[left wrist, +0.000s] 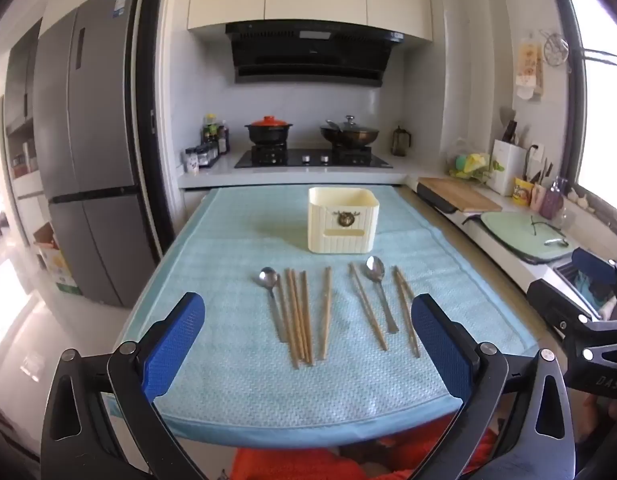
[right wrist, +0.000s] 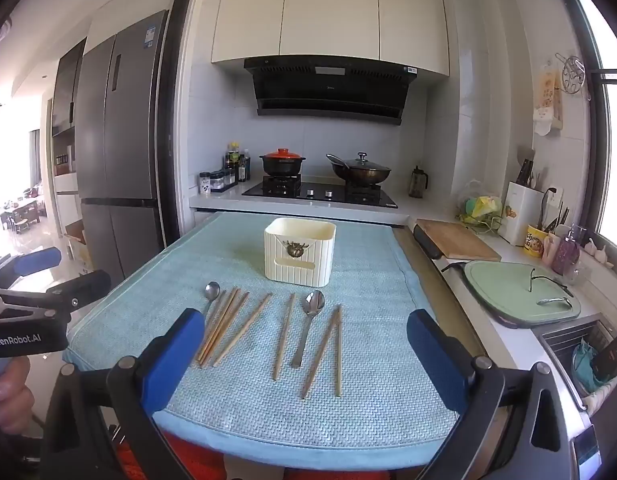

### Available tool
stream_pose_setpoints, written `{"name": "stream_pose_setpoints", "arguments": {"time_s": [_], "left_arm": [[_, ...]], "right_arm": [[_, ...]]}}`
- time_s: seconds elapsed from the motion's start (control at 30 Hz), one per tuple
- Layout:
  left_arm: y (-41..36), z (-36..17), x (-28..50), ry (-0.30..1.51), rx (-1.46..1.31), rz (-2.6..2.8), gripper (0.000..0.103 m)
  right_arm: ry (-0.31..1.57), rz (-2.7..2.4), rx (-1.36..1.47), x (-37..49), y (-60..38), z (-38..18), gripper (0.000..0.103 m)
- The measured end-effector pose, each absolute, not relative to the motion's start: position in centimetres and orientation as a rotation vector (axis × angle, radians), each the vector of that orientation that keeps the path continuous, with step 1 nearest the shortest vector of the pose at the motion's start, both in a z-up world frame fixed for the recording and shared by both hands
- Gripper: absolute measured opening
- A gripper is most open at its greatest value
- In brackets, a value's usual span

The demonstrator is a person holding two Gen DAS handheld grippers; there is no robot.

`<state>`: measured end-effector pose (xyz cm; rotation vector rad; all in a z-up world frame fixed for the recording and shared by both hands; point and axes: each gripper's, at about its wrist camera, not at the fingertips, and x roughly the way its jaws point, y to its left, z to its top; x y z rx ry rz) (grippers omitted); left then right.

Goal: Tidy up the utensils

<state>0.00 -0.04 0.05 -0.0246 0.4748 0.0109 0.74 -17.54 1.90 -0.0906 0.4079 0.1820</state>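
Observation:
Two metal spoons [left wrist: 268, 280] [left wrist: 375, 270] and several wooden chopsticks [left wrist: 296, 316] lie in a row on a light blue towel [left wrist: 228, 392] over the table. A cream ribbed utensil holder [left wrist: 342, 220] stands empty-looking behind them. My left gripper [left wrist: 308, 301] hovers open near the table's front edge, nothing between its blue pads. In the right wrist view the same spoons [right wrist: 211, 292] [right wrist: 313, 304], chopsticks [right wrist: 224, 326] and holder [right wrist: 299, 256] appear. My right gripper [right wrist: 305, 316] is also open and empty above the front edge.
A counter runs along the right with a wooden cutting board [right wrist: 454, 242], a green board [right wrist: 516, 292] and a sink [right wrist: 580, 352]. Behind the table a hob [left wrist: 312, 158] carries two pots. A grey fridge [left wrist: 92, 152] stands at the left. Orange cloth shows below the table edge.

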Motion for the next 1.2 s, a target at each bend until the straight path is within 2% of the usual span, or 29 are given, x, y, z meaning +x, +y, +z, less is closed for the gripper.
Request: {"name": "stream_pose_setpoints", "arguments": {"time_s": [1.2], "left_arm": [[-0.2, -1.7, 0.6, 0.491, -0.019, 0.017, 0.103]], "right_arm": [[0.421, 0.201, -0.052, 1.3, -17.7, 1.2, 0.103]]}}
